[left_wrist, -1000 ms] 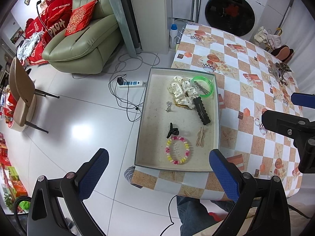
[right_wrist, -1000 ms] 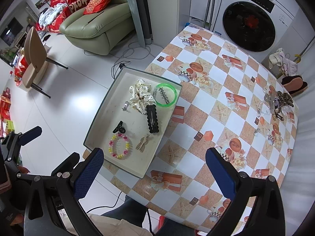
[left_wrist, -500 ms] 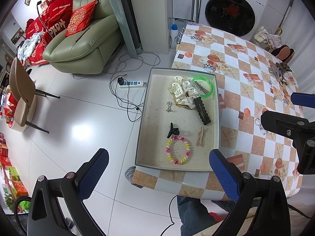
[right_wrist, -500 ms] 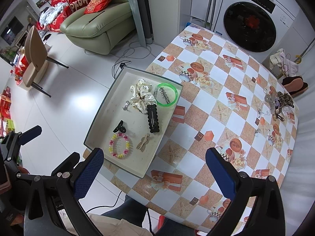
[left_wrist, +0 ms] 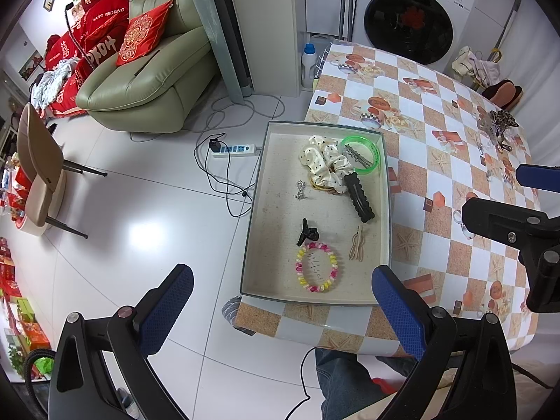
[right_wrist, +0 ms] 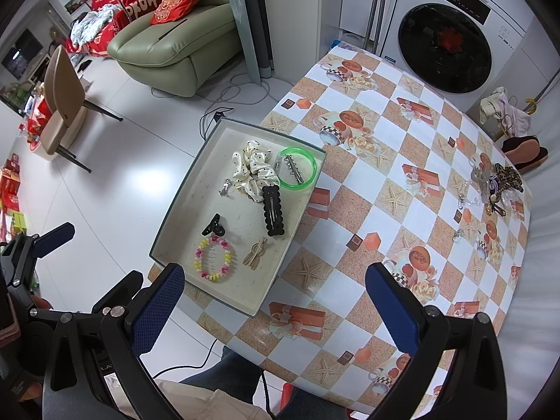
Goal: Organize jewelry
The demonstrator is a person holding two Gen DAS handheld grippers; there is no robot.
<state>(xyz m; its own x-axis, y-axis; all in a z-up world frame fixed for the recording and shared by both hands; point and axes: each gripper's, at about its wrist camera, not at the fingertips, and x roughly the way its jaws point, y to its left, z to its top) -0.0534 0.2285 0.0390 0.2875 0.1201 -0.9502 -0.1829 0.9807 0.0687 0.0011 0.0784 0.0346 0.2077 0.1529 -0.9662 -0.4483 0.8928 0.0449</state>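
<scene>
My right hand-held gripper [right_wrist: 273, 301] hovers spread and empty high above the tabletop [right_wrist: 392, 189]; the left hand-held gripper [left_wrist: 280, 301] likewise. Far ahead to its right lies the loose jewelry pile [right_wrist: 490, 189], light, tangly and slippery by my judgement, best pinched at a thick strand.
</scene>
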